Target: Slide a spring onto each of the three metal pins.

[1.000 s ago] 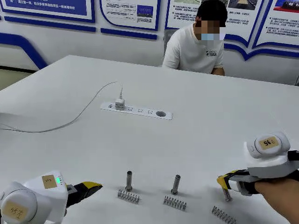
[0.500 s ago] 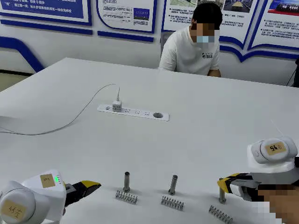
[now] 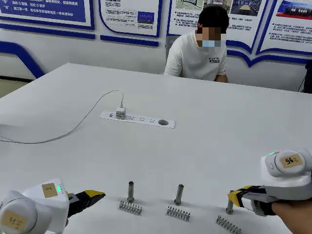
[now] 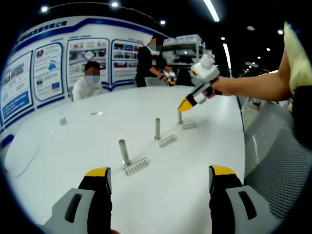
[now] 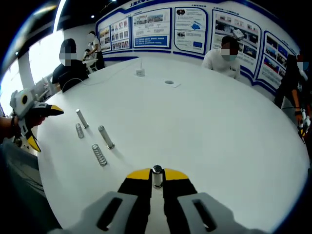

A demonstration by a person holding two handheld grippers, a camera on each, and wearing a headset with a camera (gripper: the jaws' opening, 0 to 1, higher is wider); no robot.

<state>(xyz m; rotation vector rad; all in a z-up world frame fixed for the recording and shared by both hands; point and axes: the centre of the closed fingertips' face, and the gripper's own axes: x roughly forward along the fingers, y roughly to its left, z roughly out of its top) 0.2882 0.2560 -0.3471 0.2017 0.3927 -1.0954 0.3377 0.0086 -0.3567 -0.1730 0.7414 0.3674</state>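
The right hand-held gripper (image 3: 234, 197) is closed on the end pin (image 5: 157, 177), right of the middle pin (image 3: 179, 194). The left hand-held gripper (image 4: 158, 173) is wide open, far left of it. Three springs (image 3: 178, 213) lie on the bench (image 3: 195, 146), near it.

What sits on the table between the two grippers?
In the head view, two upright pins, each with a spring lying beside it, stand between the left gripper and the right gripper.

White left tool (image 3: 96, 195), right tool (image 3: 235, 196), yellow-tipped black jaws
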